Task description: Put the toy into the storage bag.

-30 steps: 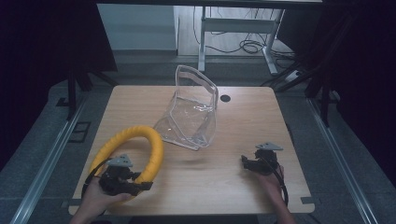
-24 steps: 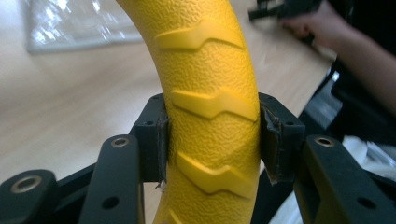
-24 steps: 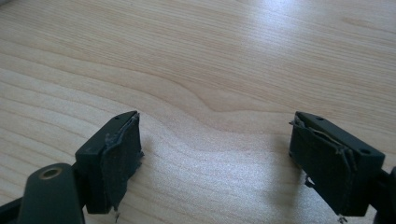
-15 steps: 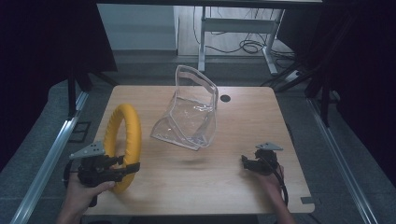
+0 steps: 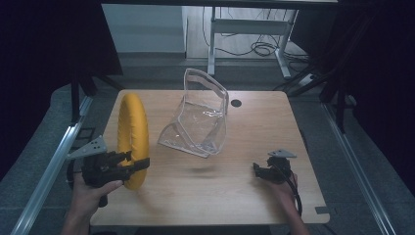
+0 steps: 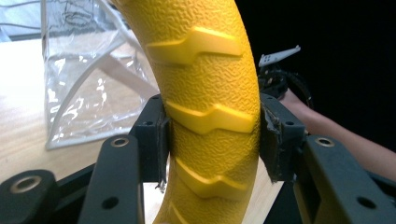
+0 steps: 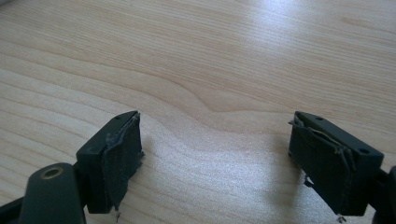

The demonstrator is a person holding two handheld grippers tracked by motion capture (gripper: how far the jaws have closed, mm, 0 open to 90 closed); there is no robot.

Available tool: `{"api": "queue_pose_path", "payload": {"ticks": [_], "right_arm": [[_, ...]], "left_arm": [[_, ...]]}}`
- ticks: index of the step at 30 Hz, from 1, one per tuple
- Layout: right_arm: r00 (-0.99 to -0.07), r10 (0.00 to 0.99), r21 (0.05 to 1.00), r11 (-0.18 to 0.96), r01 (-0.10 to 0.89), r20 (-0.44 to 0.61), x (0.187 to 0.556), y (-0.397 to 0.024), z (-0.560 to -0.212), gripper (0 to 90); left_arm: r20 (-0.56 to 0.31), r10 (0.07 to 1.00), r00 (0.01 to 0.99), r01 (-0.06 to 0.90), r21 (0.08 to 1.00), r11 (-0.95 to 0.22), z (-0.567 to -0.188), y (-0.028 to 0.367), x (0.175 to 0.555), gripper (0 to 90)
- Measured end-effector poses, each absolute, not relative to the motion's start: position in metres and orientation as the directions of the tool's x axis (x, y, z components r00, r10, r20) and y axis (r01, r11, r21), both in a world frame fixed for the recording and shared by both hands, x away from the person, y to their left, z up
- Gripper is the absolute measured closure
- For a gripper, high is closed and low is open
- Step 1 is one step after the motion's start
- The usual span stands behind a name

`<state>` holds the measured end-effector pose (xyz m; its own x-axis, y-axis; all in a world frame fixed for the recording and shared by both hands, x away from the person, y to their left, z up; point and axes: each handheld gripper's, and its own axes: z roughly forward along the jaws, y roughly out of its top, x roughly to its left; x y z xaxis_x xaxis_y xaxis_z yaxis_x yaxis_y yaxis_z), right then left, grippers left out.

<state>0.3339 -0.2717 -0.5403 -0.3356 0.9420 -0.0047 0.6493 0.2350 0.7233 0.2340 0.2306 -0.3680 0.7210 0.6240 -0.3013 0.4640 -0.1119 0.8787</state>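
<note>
A thick yellow textured ring (image 5: 133, 133) stands on edge above the table's left side, and my left gripper (image 5: 133, 165) is shut on its lower part. In the left gripper view both black pads (image 6: 161, 140) press against the yellow ring (image 6: 210, 116), which rises between them. A clear plastic pouch (image 5: 200, 122) with white edging stands open at the middle of the wooden table (image 5: 264, 122). My right gripper (image 5: 259, 170) rests low at the table's right front. Its jaws stand wide apart over bare wood (image 7: 210, 84), with nothing between the pads (image 7: 119, 158).
A round cable hole (image 5: 236, 103) sits in the table behind the pouch. Desk legs and cables (image 5: 254, 46) lie on the floor beyond the far edge. A metal rail (image 5: 49, 166) runs along the table's left side. The clear pouch (image 6: 84, 79) stands just beyond the ring.
My left gripper has lifted the yellow ring off the table and turned it from lying nearly flat to standing on edge. The right gripper has stayed where it was.
</note>
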Motion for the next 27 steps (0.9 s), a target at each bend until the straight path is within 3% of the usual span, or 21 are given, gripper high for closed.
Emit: {"api": "queue_pose_path", "payload": {"ticks": [27], "right_arm": [[-0.334, 0.942, 0.724, 0.236, 0.648, -0.008, 0.334, -0.272, -0.54, 17.6]], "left_arm": [[-0.408, 0.55, 0.728, 0.443, 0.893, 0.075, -0.352, 0.224, 0.254, 50.4]]}}
